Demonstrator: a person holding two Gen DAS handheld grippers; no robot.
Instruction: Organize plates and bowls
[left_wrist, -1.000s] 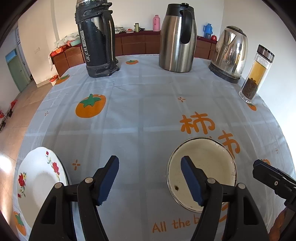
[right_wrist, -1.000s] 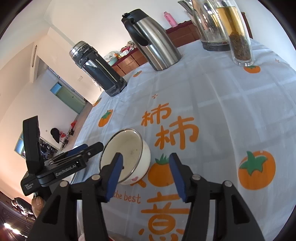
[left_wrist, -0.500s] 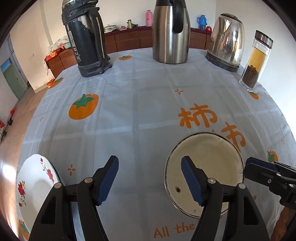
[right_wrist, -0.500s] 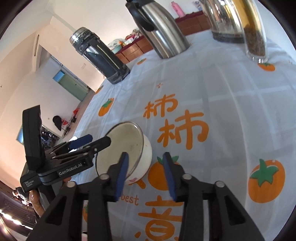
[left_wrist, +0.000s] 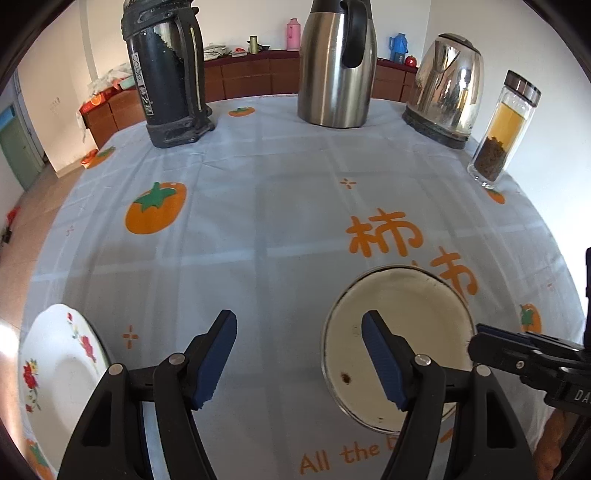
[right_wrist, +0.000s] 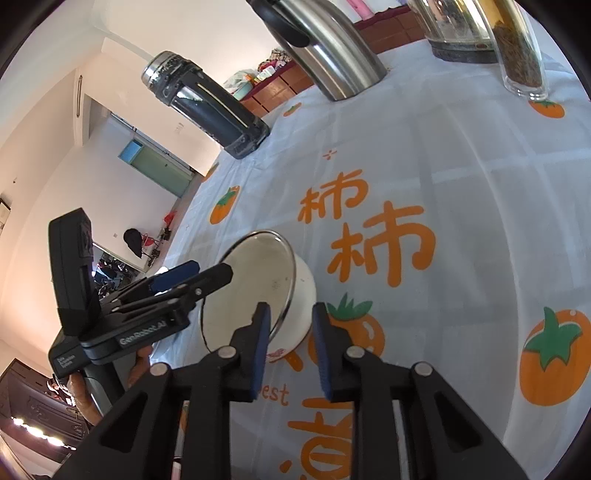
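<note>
My left tongs (left_wrist: 299, 356) hang wide open above the patterned cloth (left_wrist: 258, 221), holding nothing; the cream enamel bowl (left_wrist: 397, 347) sits just right of them, the flowered china plate (left_wrist: 55, 365) well left of the bowl, so I judge nothing stacked yet. My right tongs (right_wrist: 290, 347) straddle the bowl's (right_wrist: 258, 295) thin steel rim, narrowed but not yet pinching.

The left gripper (left_wrist: 299, 354) hovers low with its blue-padded jaws spread wide and nothing between them. The right gripper (right_wrist: 290, 345) sits close on its right, jaws partly closed with a narrow gap between the pads, not yet pinched together. Fingers of the left hand (right_wrist: 142, 363) wrap the left gripper's handle.
</note>
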